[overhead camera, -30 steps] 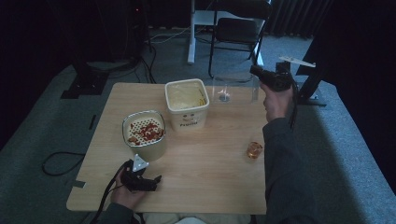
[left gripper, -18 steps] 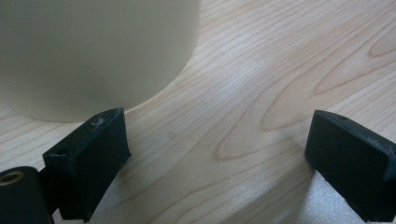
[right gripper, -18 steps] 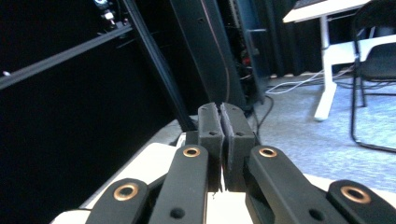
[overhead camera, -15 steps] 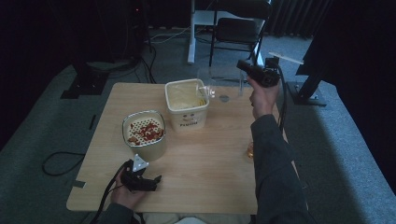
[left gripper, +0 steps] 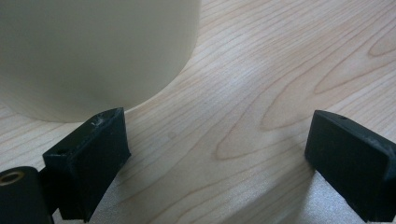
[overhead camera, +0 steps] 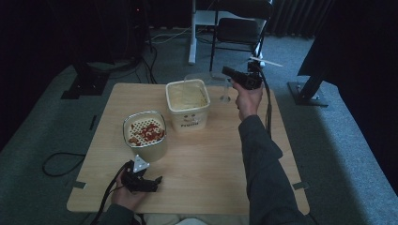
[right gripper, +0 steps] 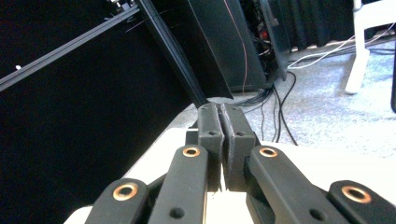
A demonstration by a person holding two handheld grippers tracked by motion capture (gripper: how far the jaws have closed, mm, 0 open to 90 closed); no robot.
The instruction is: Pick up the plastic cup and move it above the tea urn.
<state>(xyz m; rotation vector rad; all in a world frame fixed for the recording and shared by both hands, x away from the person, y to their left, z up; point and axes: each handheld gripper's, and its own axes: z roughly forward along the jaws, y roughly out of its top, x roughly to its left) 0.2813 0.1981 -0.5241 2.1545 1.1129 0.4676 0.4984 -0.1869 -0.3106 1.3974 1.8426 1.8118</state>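
Observation:
A cream tub (overhead camera: pixel 187 105) of pale creamy food stands open at the table's middle back. My right gripper (overhead camera: pixel 226 71) hovers behind and to the right of it, shut on the edge of a thin translucent lid (overhead camera: pixel 202 77) that reaches over the tub's far rim. In the right gripper view the jaws (right gripper: pixel 223 121) are pressed together, with the pale lid (right gripper: pixel 327 172) spread under them. My left gripper (overhead camera: pixel 155 180) rests open on the table near the front left. Its jaws (left gripper: pixel 215 154) stand wide on bare wood, and the left one is close to a cream cup's wall (left gripper: pixel 93 51).
A round cup (overhead camera: pixel 145 136) of cereal topped with red pieces stands just beyond the left gripper. A small clear glass item (overhead camera: pixel 225 96) sits right of the tub. A chair (overhead camera: pixel 241 28), stand legs and cables lie on the floor behind the table (overhead camera: pixel 211 164).
My right hand has swung left from the table's back right corner, carrying the lid toward the tub. The left gripper has stayed put.

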